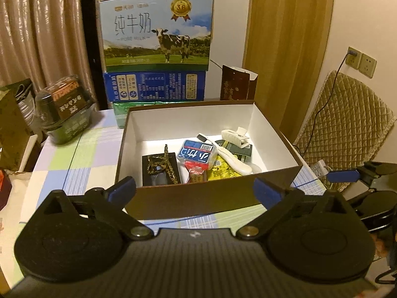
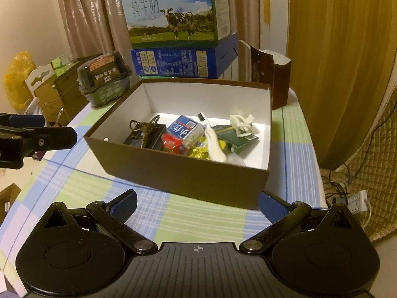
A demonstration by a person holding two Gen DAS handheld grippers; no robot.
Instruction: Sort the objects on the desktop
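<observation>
Currently, left wrist view: brown box (image 1: 208,193), white inside, sits on the checked table (image 1: 82,154). Inside, from left: a black case (image 1: 148,171) with a leopard-print strap (image 1: 163,164) over it, a blue pack (image 1: 197,154), a red packet (image 1: 197,173), a yellow packet (image 1: 220,171), a white brush (image 1: 230,156), a dark green sachet (image 1: 235,149), a white hair clip (image 1: 235,135) at the far right. Milk cartons (image 1: 156,29) stacked behind the box. Left tool (image 1: 196,190) hangs near the box's near wall, tilted down, jaws spread wide, nothing between them. Right tool (image 1: 345,175) shows at the right edge.

Right wrist view: same box (image 2: 183,173) seen from the right, same contents, hair clip (image 2: 242,124) toward the far right. Right tool (image 2: 197,204) above the table near the box's near wall, tilted down, jaws wide apart, empty. Left tool (image 2: 27,121) shows at the left edge.
</observation>
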